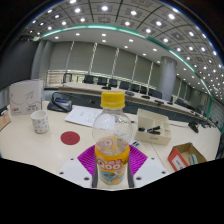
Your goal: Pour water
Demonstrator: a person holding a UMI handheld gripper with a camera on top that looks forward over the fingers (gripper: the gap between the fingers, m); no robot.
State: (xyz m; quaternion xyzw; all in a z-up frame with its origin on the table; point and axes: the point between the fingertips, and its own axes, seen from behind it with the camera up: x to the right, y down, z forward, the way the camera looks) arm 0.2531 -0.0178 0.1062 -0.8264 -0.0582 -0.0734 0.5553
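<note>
A clear plastic bottle [113,140] with a yellow cap and an orange label stands upright between my fingers. My gripper [112,162] is shut on the bottle, with the magenta pads [87,158] pressing its labelled lower part from both sides. The bottle's base is hidden low between the fingers. A white patterned paper cup [40,122] stands on the white table [30,150], beyond the fingers to the left. A red round coaster [70,138] lies on the table between the cup and the bottle.
An open cardboard box [185,155] sits to the right of the fingers, with a white box [155,125] behind it. Papers [85,117], a black object [60,102] and a white container [27,97] lie farther back. Office chairs and windows stand beyond.
</note>
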